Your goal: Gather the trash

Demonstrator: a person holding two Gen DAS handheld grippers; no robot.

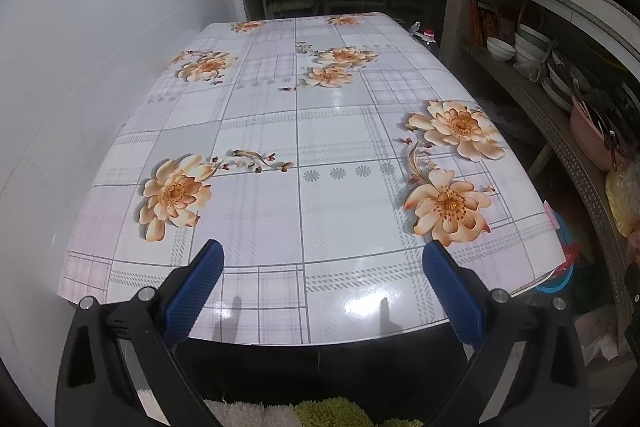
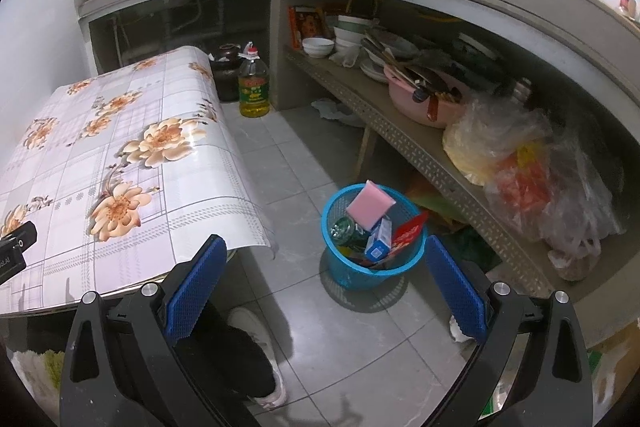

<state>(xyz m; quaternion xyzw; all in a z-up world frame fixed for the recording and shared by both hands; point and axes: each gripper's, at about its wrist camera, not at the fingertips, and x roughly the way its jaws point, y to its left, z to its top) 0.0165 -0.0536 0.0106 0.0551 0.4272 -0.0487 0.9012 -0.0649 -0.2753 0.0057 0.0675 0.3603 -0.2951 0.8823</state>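
A blue plastic waste basket [image 2: 356,269] stands on the tiled floor beside the table, filled with trash: a pink sponge [image 2: 371,203] on top, a green can [image 2: 344,229], a blue-and-white carton [image 2: 379,241] and a red wrapper [image 2: 409,229]. My right gripper [image 2: 324,259] hovers above the basket, open, with nothing between its blue pads. My left gripper [image 1: 323,267] is open over the near edge of the flowered table [image 1: 304,131], which carries no loose items. In the left wrist view a sliver of the basket [image 1: 566,273] shows past the table's right edge.
A concrete counter with a shelf [image 2: 400,131] of bowls, a pink basin [image 2: 424,99] and plastic bags [image 2: 532,163] runs along the right. An oil bottle [image 2: 253,87] and a dark jar [image 2: 226,71] stand on the floor behind the table. A person's shoe [image 2: 260,355] is below.
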